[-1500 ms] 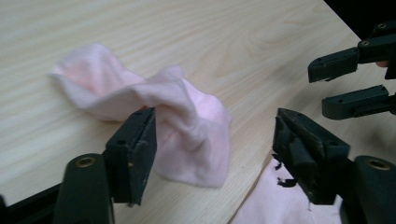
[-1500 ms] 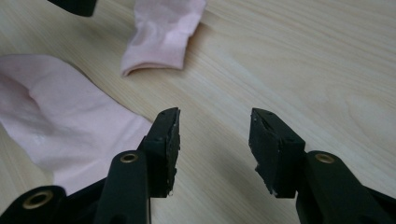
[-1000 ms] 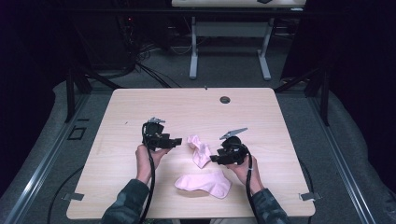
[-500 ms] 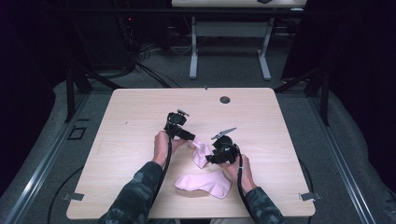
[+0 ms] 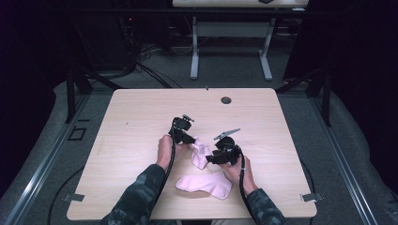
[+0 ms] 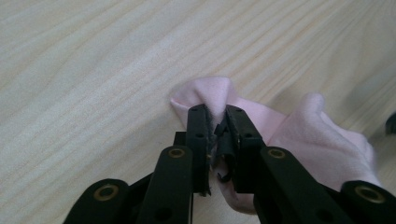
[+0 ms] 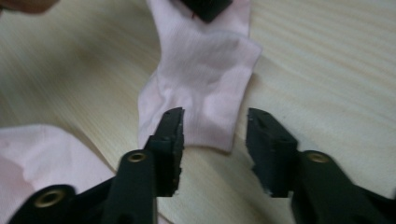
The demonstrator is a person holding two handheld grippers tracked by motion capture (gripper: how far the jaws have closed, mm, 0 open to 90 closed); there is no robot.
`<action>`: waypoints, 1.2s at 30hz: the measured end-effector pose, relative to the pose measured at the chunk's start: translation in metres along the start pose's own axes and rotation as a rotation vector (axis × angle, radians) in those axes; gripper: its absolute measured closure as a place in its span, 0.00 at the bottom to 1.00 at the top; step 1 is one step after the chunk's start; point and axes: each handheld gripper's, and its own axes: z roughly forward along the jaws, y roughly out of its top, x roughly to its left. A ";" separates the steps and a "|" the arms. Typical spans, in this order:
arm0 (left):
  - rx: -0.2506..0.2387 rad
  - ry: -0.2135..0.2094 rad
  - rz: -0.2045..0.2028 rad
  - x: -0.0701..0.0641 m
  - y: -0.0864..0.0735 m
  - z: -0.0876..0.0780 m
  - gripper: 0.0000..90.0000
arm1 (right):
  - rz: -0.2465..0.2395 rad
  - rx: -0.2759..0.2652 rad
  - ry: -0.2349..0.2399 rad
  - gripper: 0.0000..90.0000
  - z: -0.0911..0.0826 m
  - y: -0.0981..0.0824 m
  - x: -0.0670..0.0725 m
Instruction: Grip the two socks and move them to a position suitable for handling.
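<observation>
Since a second ago both grippers have moved in to the sock [image 5: 201,153] near the table [image 5: 141,117] middle. The left gripper [image 6: 215,122] now pinches its far end — likely a two-handed lift or fold begins. The right gripper [image 7: 214,135], low and level, stands open over the near edge, holding nothing. A second sock [image 5: 204,184] lies nearer the person.

Both forearms reach in over the table edge, camouflage sleeves showing. The left hand [image 5: 165,147] drives the left gripper [image 6: 215,122] forward, jaws pinched nearly together on a fold of pink sock [image 6: 299,140]. Just beside it, the right hand [image 5: 237,168] aims the right gripper [image 7: 214,128] inward, jaws spread apart, gripping nothing.
</observation>
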 end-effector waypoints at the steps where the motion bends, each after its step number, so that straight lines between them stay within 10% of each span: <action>1: -0.010 -0.002 -0.010 0.000 -0.001 0.000 0.92 | 0.006 -0.010 0.007 0.59 0.003 0.003 0.001; 14: -0.067 -0.016 -0.074 0.003 -0.024 -0.013 0.94 | -0.068 0.047 -0.025 0.96 0.018 0.004 0.006; 26: -0.092 -0.022 -0.099 -0.009 -0.052 -0.037 0.80 | -0.080 0.054 -0.119 0.95 -0.007 -0.004 -0.023; 36: -0.162 0.005 -0.118 -0.001 -0.060 -0.067 0.49 | 0.000 0.014 -0.089 0.64 -0.030 -0.011 -0.034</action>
